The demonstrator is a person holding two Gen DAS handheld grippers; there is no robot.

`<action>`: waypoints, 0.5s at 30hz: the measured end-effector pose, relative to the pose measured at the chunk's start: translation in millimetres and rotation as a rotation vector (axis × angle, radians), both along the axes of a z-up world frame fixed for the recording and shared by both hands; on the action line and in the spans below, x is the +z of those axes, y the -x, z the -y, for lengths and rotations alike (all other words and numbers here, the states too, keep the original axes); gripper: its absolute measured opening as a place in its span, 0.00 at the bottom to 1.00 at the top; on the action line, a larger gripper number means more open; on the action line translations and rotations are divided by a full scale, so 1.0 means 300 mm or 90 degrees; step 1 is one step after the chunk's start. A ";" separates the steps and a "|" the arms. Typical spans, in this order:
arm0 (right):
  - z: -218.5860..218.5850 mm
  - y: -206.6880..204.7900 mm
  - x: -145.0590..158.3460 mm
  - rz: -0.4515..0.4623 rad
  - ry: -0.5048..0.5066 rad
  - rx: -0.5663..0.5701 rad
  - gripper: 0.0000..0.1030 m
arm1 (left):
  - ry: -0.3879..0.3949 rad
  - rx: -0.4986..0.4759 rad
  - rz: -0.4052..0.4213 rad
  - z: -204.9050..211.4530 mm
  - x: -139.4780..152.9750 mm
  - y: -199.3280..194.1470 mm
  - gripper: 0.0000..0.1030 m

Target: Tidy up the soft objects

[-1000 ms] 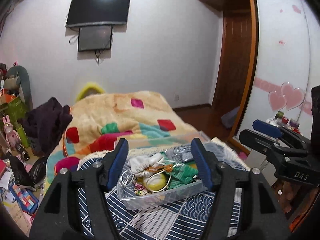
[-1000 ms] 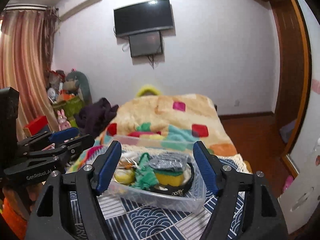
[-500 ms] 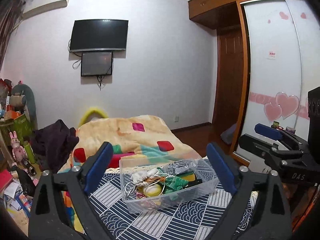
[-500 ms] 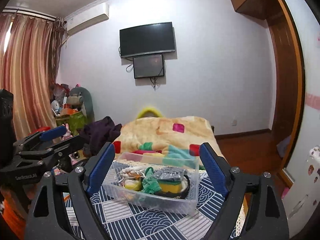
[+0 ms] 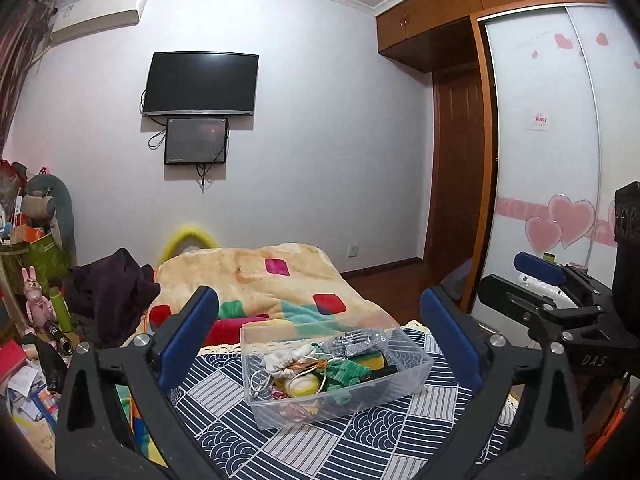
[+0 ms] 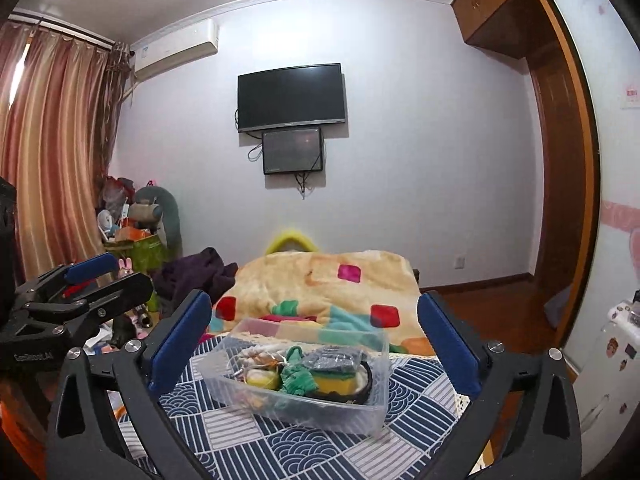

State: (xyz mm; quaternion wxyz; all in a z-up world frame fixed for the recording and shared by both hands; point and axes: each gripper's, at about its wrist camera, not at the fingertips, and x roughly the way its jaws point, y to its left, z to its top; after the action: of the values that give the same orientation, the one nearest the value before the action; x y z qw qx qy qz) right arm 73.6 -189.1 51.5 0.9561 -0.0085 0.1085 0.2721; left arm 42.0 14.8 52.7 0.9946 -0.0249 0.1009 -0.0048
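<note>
Clear bin (image 5: 332, 376) of soft items on patterned cloth (image 5: 304, 440), left gripper (image 5: 320, 344) and right gripper (image 6: 316, 344) both spread wide, empty, above the bin's near side

clear plastic bin (image 5: 340, 396) on patterned cloth (image 5: 224, 392), holding jumbled soft items (image 5: 320, 368).

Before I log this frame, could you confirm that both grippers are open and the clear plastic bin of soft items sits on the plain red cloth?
Not quite: both the left gripper and right gripper are open, and the clear plastic bin holds soft items, but it sits on a navy-and-white patterned cloth, not a plain red one. The left wrist view shows this, and the right wrist view agrees.
</note>
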 end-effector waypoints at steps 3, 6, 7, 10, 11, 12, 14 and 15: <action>0.005 0.006 -0.003 0.000 -0.001 0.002 1.00 | -0.001 0.002 -0.001 0.001 -0.001 0.001 1.00; 0.006 0.006 -0.003 0.000 -0.001 0.002 1.00 | 0.001 0.004 -0.002 -0.002 -0.002 -0.002 1.00; 0.006 0.007 -0.003 0.000 -0.001 0.002 1.00 | 0.002 0.003 -0.003 -0.003 -0.001 -0.001 1.00; 0.006 0.006 -0.004 0.000 -0.002 0.002 1.00 | 0.002 0.003 -0.004 -0.004 0.000 -0.002 1.00; 0.007 0.007 -0.003 -0.001 -0.003 0.001 1.00 | 0.001 0.004 -0.005 -0.004 0.000 -0.003 1.00; 0.008 0.006 -0.003 -0.003 -0.004 0.001 1.00 | 0.000 0.004 -0.005 -0.004 -0.001 -0.004 1.00; 0.009 0.003 -0.003 -0.007 -0.006 0.001 1.00 | -0.003 0.004 -0.007 -0.002 -0.001 -0.008 1.00; 0.010 0.002 -0.003 -0.009 -0.006 0.000 1.00 | -0.002 0.004 -0.007 -0.002 -0.002 -0.008 1.00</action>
State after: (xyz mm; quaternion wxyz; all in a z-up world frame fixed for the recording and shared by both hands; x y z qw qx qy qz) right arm 72.9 -192.2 50.6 0.9554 -0.0021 0.1136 0.2727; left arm 44.3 15.3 52.1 0.9941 -0.0235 0.1063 -0.0016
